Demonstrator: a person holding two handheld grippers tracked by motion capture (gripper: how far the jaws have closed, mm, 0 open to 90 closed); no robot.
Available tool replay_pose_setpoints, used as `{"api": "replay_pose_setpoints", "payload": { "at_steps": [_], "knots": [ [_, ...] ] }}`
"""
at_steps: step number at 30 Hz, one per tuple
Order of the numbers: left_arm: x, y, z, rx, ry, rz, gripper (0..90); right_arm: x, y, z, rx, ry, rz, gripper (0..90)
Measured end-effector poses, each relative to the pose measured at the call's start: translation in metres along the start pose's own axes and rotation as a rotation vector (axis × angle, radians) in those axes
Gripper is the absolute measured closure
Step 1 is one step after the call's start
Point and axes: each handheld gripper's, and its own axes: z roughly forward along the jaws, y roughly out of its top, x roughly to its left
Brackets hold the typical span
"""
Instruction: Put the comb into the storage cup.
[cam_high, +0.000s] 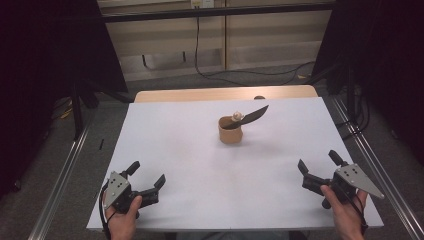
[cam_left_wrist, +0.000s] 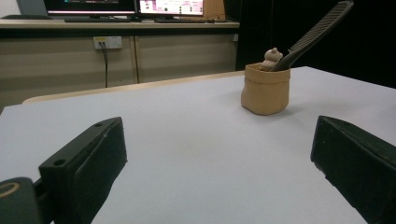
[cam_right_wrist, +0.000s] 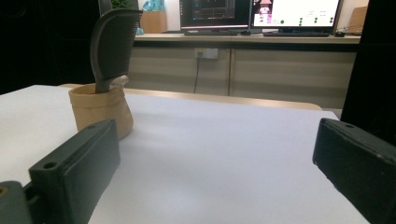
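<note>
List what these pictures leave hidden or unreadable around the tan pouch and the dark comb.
- Lower end of the dark plastic comb: hidden inside the tan soft fabric pouch in all three views.
- Small beige figure: its lower part sits behind the pouch rim; too small in the high view to identify.
- Comb tip: cut off by the top edge in the left gripper view.
- Comb teeth: too small to make out in the high view.

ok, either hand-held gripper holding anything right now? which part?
Nothing is held. The left hand-held gripper and right hand-held gripper both have open jaws at the near table edge, well apart from the tan pouch holding the black comb.
</note>
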Motion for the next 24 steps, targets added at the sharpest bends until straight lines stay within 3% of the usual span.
{"api": "replay_pose_setpoints", "payload": {
  "at_steps": [13,16,18,24],
  "knots": [
    [0.001,0.001,-0.001,-0.012,0.005,-0.01,3.4,-0.005,-0.008,-0.022,0.017,0.01,-0.006,0.1],
    [0.0,-0.001,0.0,0.003,0.002,-0.01,3.4,-0.008,-0.012,-0.026,0.013,-0.012,-0.022,0.1],
    [0.0,-0.001,0.001,0.008,0.001,-0.003,3.4,-0.008,-0.014,-0.026,0.008,-0.016,-0.039,0.0],
    [0.001,0.001,0.001,-0.01,-0.01,-0.013,3.4,-0.009,-0.017,-0.022,0.02,-0.018,-0.018,0.0]
  ]
}}
